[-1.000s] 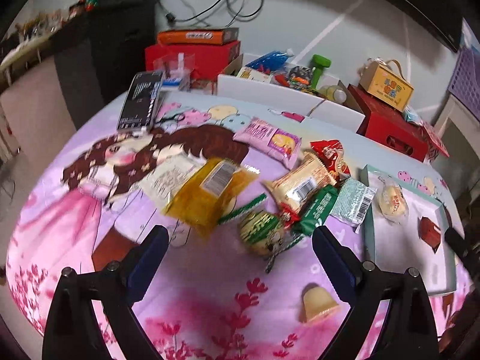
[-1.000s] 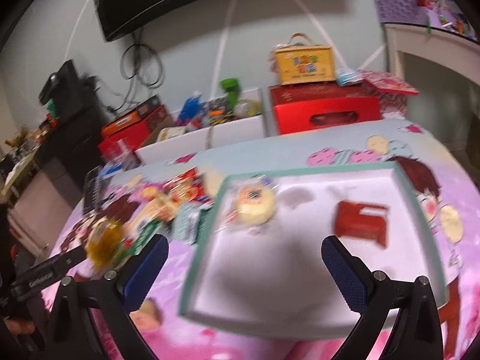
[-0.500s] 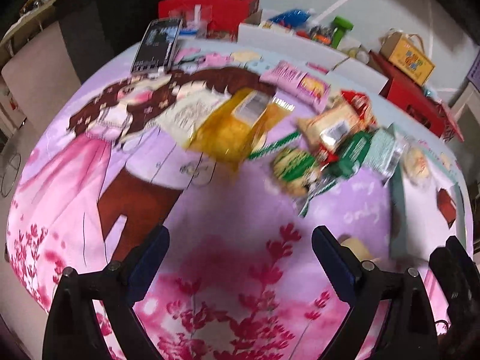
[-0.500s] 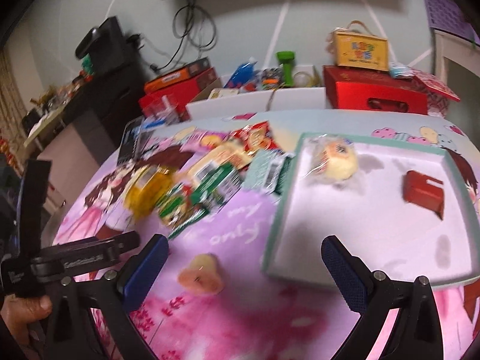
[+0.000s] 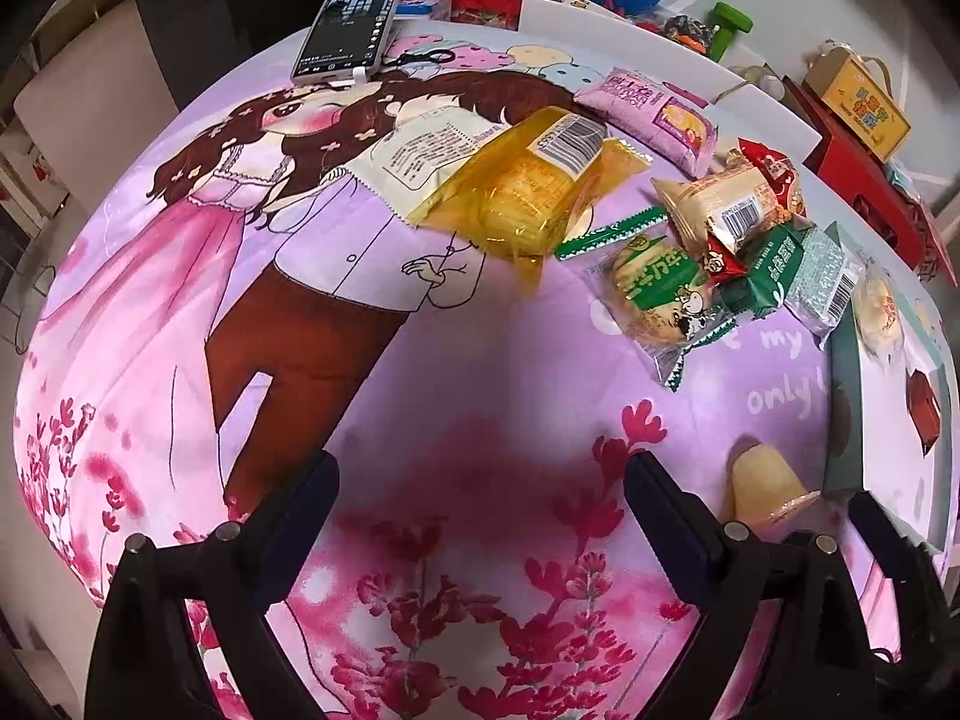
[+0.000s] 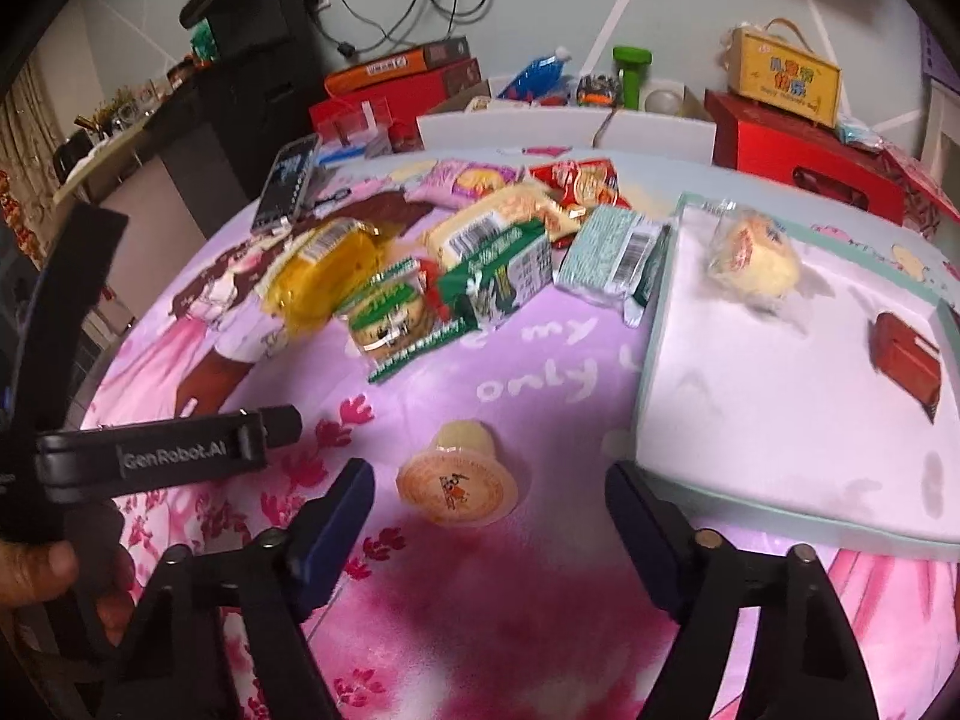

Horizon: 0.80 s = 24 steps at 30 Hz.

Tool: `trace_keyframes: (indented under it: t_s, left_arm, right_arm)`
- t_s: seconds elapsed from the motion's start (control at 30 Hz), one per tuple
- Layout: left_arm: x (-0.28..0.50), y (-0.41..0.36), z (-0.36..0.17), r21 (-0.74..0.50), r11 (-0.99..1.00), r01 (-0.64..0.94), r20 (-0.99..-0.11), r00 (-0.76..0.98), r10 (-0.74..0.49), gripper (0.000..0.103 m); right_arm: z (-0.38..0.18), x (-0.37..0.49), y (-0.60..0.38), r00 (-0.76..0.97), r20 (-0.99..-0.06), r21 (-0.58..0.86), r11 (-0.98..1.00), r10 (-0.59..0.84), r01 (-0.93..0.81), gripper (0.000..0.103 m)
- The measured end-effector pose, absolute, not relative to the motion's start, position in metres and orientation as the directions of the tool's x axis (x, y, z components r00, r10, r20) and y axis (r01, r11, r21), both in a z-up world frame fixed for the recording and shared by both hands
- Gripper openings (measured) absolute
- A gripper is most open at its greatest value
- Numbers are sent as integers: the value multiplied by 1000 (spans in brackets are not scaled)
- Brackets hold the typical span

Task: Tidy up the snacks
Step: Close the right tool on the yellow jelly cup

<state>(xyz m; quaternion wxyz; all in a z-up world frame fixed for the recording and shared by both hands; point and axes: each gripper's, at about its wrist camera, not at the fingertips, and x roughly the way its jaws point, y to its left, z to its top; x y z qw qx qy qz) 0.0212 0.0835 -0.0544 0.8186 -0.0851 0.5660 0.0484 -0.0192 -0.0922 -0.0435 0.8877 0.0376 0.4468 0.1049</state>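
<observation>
A small jelly cup (image 6: 459, 483) lies on its side on the pink tablecloth, left of the pale green tray (image 6: 654, 330). My right gripper (image 6: 486, 480) hangs low over it with its jaws closing. The cup sits between the fingertips and neither pad touches it. The tray holds a wrapped round bun (image 6: 753, 252) and a small red pack (image 6: 906, 354). My left gripper (image 5: 480, 468) is open over bare cloth, with the jelly cup (image 5: 762, 486) just to its right. A heap of wrapped snacks (image 5: 660, 294), among them a yellow pack (image 5: 528, 198), lies further back.
A phone (image 5: 351, 24) lies at the far left edge of the table. White boxes (image 6: 570, 126), red boxes (image 6: 804, 150) and a yellow carton (image 6: 786, 81) line the back. A hand (image 6: 36, 570) holds the left gripper's body (image 6: 150, 450) at the left.
My right gripper has swung left from over the tray to the jelly cup, and its jaws have narrowed. My left gripper has sunk and tipped down toward the cloth, still open.
</observation>
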Motion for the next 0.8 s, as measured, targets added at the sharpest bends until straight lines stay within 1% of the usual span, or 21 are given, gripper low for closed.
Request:
trace_keyframes:
  t_s: [0.17, 0.2, 0.23, 0.27, 0.4, 0.47, 0.5, 0.8]
  left_arm:
    - [23, 85, -55, -96, 979, -179, -934, 355, -27, 96]
    - [23, 86, -55, -97, 979, -178, -934, 355, -28, 96]
    - [24, 85, -55, -98, 979, -177, -934, 355, -30, 96]
    - [24, 85, -55, -100, 979, -176, -934, 355, -32, 96]
    - [26, 84, -54, -105, 979, -177, -933, 357, -35, 96]
    - [27, 84, -53, -113, 977, -180, -932, 360, -41, 96]
    - [27, 84, -52, -116, 977, -182, -931, 362, -43, 96]
    - [34, 82, -49, -155, 972, -178, -923, 376, -78, 96]
  right_arm:
    - [-52, -12, -89, 554, -800, 175, 973, 230, -152, 77]
    - [-53, -10, -88, 549, -803, 177, 972, 233, -154, 74]
    - [-55, -9, -86, 541, -806, 180, 971, 238, -159, 69]
    - [-57, -7, -84, 536, -810, 179, 970, 239, -162, 67]
    - [-62, -3, -81, 519, -820, 182, 970, 241, -163, 62]
    - [-64, -2, -79, 514, -822, 186, 968, 247, -168, 57]
    - [-64, -2, -78, 511, -822, 189, 967, 253, -173, 52]
    - [-60, 2, -76, 521, -816, 180, 966, 251, -184, 50]
